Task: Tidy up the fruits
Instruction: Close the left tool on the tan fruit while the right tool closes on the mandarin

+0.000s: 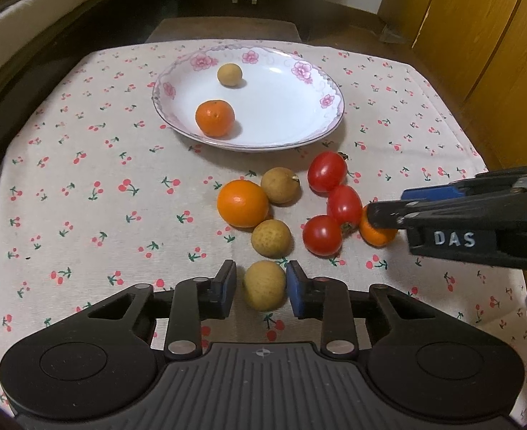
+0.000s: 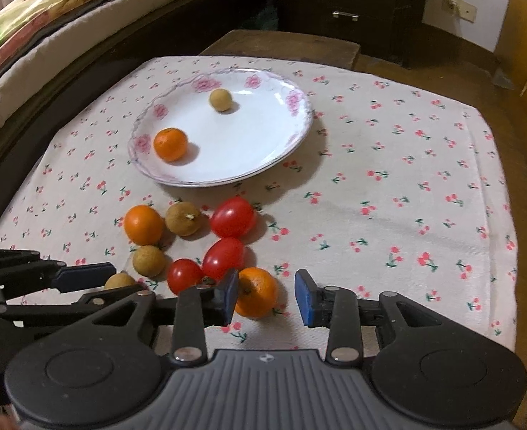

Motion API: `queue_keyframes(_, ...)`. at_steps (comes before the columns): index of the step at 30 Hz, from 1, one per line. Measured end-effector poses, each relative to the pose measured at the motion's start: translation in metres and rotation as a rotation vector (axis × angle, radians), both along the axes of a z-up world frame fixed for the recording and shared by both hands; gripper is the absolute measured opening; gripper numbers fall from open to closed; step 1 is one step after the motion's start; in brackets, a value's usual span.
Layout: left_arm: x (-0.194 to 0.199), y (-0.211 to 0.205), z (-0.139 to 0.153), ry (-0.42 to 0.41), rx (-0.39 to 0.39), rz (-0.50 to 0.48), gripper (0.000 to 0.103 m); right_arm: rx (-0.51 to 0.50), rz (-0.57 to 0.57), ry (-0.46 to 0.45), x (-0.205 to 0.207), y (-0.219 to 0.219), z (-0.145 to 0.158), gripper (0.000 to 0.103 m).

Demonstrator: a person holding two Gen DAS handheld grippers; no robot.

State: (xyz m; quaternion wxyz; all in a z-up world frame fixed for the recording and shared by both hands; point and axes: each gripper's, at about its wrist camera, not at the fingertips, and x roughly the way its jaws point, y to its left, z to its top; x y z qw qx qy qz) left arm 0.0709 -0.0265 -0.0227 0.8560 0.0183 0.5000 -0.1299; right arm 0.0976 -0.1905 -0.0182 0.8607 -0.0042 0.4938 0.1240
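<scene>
My left gripper (image 1: 261, 286) straddles a tan longan (image 1: 264, 285) on the cloth. Its right pad touches the fruit and a sliver of cloth shows at the left pad. My right gripper (image 2: 267, 294) stands open around a small mandarin (image 2: 258, 292), with the left pad against it and a clear gap at the right pad. Beside them lie three red tomatoes (image 1: 344, 203), two more longans (image 1: 271, 238) and a larger orange (image 1: 242, 203). The flowered white plate (image 1: 281, 107) holds a mandarin (image 1: 215, 118) and a longan (image 1: 229, 74).
A cherry-print cloth (image 2: 389, 165) covers the small table, bare on its right half. A bed (image 2: 30, 36) runs along the left, dark drawers (image 2: 346, 14) stand behind, and a wooden cupboard (image 1: 496, 36) is at the right.
</scene>
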Motion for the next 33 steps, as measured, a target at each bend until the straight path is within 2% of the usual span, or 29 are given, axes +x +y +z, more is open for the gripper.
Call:
queue_keyframes(4,0.001,0.003,-0.002,0.013,-0.008,0.006,0.047,0.002,0.005,0.013,0.003,0.002,-0.003,0.039)
queue_keyframes(10,0.003,0.005,-0.003,0.022,-0.019,0.012,0.05,0.031,0.004,0.03,0.005,0.001,-0.004,0.039)
queue_keyframes(13,0.002,0.003,-0.003,0.021,-0.016,0.007,0.055,0.028,0.019,0.039,0.006,0.006,-0.006,0.039)
queue_keyframes(20,0.003,0.004,-0.004,0.019,-0.01,0.012,0.057,0.001,0.016,0.051,0.008,0.007,-0.013,0.039)
queue_keyframes(23,0.002,0.0,-0.005,0.01,0.014,0.001,0.056,-0.023,0.028,0.045,0.006,0.01,-0.013,0.036)
queue_keyframes(33,0.001,-0.005,-0.003,0.006,0.006,-0.021,0.037,-0.046,0.028,0.035,0.001,0.008,-0.011,0.033)
